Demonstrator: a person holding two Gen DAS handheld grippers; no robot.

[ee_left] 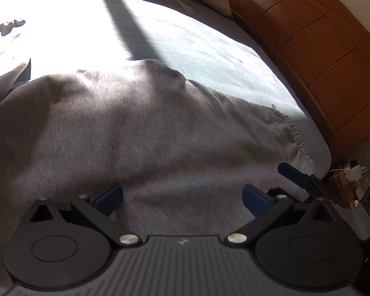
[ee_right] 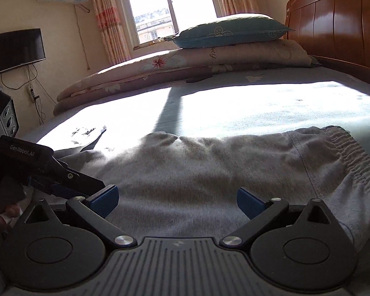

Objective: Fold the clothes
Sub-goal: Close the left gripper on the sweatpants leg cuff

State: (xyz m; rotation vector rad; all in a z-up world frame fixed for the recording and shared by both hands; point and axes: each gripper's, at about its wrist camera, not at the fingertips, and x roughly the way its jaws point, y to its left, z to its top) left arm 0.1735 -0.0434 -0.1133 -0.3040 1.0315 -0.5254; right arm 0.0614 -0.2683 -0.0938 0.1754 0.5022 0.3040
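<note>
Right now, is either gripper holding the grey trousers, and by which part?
Neither. The left gripper and right gripper are both open over the grey trousers, gripping nothing.

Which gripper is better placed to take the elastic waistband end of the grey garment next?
Right, probably. The right gripper, open, hovers over the grey garment with the waistband just off its right finger. The left gripper, also open, sits farther toward the garment's other end.

- The trousers (ee_right: 209, 172) were plain heather grey.
- The bed sheet (ee_right: 283, 103) was pale blue-green.
- The top pillow (ee_right: 231, 30) was teal with light flower outlines.
- The folded quilt (ee_right: 160, 66) was beige-pink with flowers.
- The headboard (ee_right: 338, 24) was reddish-brown wood.
- The curtains (ee_right: 106, 17) were red-and-cream patterned.
</note>
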